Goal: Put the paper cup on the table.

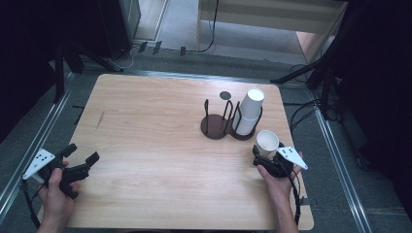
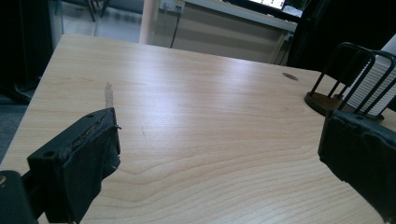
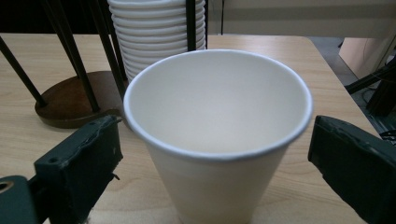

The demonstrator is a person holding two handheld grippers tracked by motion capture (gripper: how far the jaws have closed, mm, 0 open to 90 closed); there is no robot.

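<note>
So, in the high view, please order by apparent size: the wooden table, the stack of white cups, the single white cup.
1. Light wooden table
2. Stack of white cups
3. Single white cup

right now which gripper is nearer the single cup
Right. The right gripper has its open jaws on either side of the cup, not touching it. The left gripper is far across the table, at the near left edge.

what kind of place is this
Probably a lab or recording workspace, not a home: a bare wooden table, dark stand legs and loose cables on the floor around it.
</note>
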